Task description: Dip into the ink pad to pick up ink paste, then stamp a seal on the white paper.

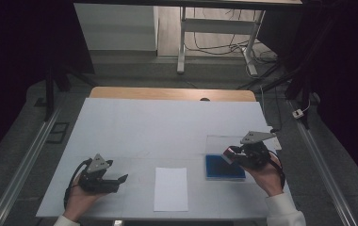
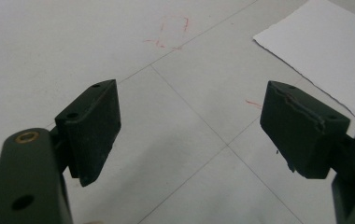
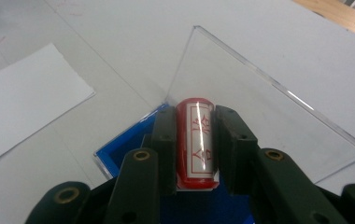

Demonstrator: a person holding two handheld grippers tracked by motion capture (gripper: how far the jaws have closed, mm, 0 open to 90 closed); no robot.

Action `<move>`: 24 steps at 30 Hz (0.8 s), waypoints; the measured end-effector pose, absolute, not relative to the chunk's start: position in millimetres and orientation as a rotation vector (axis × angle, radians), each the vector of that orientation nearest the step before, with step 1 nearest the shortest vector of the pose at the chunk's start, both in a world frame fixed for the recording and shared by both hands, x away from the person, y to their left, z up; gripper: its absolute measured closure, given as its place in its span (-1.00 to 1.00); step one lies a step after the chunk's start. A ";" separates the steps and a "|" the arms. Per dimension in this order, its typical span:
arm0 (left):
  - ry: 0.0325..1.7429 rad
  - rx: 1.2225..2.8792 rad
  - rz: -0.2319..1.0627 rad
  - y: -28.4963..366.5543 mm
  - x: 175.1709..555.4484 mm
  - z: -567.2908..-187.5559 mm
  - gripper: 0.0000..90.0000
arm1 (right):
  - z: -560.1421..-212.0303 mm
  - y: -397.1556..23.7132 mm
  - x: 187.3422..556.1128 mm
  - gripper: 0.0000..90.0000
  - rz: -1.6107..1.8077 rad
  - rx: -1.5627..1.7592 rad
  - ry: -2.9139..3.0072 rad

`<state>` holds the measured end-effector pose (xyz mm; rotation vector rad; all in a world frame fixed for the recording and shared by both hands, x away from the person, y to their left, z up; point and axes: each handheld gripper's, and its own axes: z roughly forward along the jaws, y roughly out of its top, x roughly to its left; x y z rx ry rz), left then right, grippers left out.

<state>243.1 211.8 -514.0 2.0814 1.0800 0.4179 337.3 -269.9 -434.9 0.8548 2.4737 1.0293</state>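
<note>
My right gripper (image 3: 195,122) is shut on a red stamp (image 3: 195,142) with a white label and red characters, held lengthwise between the jaws. It hovers over a blue ink pad box (image 3: 119,151) whose clear lid (image 3: 259,102) stands open behind it. In the high view the right gripper (image 1: 230,154) is at the table's right, above the blue box (image 1: 224,167). My left gripper (image 1: 122,179) rests low at the front left, jaws wide apart with nothing between them (image 2: 189,130). A white sheet of paper (image 1: 171,188) lies between the two hands.
The table is covered in white sheeting (image 1: 167,122) with faint seams and red pen marks (image 2: 171,32). A wooden edge (image 1: 172,93) shows at the far side. Table legs and cables (image 1: 215,47) lie on the floor beyond.
</note>
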 end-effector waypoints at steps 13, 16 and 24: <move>1.081 2.077 0.424 211.9 242.6 -513.2 -0.54 | -428.9 -262.1 331.4 0.56 1.049 0.791 2.471; 1.080 2.078 0.422 211.9 242.5 -513.3 -0.54 | -426.7 -258.5 329.4 0.56 1.055 0.781 2.467; 1.080 2.072 0.421 212.2 242.2 -512.6 -0.54 | -421.0 -245.2 322.1 0.56 1.092 0.726 2.460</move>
